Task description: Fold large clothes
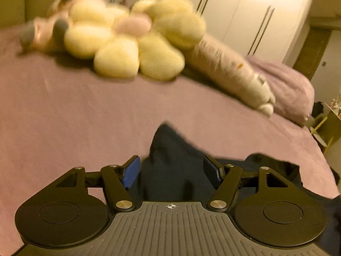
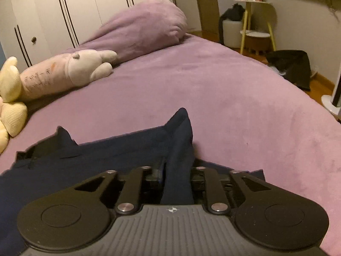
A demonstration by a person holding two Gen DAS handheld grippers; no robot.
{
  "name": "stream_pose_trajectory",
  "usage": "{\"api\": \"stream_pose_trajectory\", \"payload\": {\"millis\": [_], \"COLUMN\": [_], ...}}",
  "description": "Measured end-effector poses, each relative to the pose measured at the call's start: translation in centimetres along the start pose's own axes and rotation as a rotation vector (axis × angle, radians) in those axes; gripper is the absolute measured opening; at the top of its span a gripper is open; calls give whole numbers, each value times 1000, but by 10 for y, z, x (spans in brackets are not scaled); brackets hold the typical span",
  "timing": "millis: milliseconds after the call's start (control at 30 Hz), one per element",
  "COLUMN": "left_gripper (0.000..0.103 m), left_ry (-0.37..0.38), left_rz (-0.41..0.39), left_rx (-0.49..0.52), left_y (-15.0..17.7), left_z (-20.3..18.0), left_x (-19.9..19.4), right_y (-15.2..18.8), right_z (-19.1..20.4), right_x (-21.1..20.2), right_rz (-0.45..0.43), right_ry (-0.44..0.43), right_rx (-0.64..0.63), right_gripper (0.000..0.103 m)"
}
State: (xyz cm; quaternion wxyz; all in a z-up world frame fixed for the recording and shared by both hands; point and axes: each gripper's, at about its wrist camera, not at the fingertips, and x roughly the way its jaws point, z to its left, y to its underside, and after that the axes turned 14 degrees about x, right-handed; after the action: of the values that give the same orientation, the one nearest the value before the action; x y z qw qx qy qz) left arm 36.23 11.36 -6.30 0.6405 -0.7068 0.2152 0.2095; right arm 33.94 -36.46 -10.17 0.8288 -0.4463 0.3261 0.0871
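Left wrist view: the left gripper [image 1: 172,170] hangs low over a purple bedspread [image 1: 70,115] with its jaws spread wide, the two blue pads [image 1: 131,171] well apart. Between them rises a peak of one dark navy garment [image 1: 170,160]; the cloth stands in the gap, and neither pad presses it. The rest of the garment trails off to the right along the bedspread.

Further back lie three soft toys — a cream flower-shaped cushion [image 1: 136,36], a pink plush with grey feet [image 1: 46,27] just beside it on the left, and a long pale bolster toy [image 1: 230,70] on the right. This view is blurred, so finer detail on them is lost. One purple pillow [image 1: 287,85] lies behind the bolster.

In the right wrist view, the right gripper [image 2: 177,179] has its jaws drawn in narrow, clamped on a bunched fold of the same navy garment [image 2: 179,149], which runs up between the fingers and ends in a point above them. The rest spreads flat to the left over the bedspread [image 2: 234,98]. The bolster toy [image 2: 68,72] and the pillow [image 2: 145,29] lie beyond — white wardrobe doors [image 2: 64,6] behind them, one yellow-legged side table [image 2: 255,21] at the far right.
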Motion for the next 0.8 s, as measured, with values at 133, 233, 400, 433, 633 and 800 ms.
{"api": "stream_pose_trajectory", "payload": {"millis": [133,233,400,433,633,800], "left_gripper": [80,88,92,95,103,103], "left_ry": [33,78,42,38,94,70], "left_rz": [-101,-104,-36,-7,18,32], "left_rx": [131,222,322,326,237,233], "left_y": [-5,-1,16,20,33,21], "left_z": [-38,-73,-99,-98,-78,-68], "left_x": [-6,12,57,67,97,85], "right_y": [-3,14,55,61,86,81], "right_z": [15,51,98,99,84,95], "right_x": [-44,-47,7,20,55,51], "right_rz": [-260,-233,45,87,87,92], "right_ry": [-89,-238,-267,-245,-216,-218], "right_rx": [14,-79,-217,-218,-221,-226], "right_gripper": [93,85,3,3,0,0]}}
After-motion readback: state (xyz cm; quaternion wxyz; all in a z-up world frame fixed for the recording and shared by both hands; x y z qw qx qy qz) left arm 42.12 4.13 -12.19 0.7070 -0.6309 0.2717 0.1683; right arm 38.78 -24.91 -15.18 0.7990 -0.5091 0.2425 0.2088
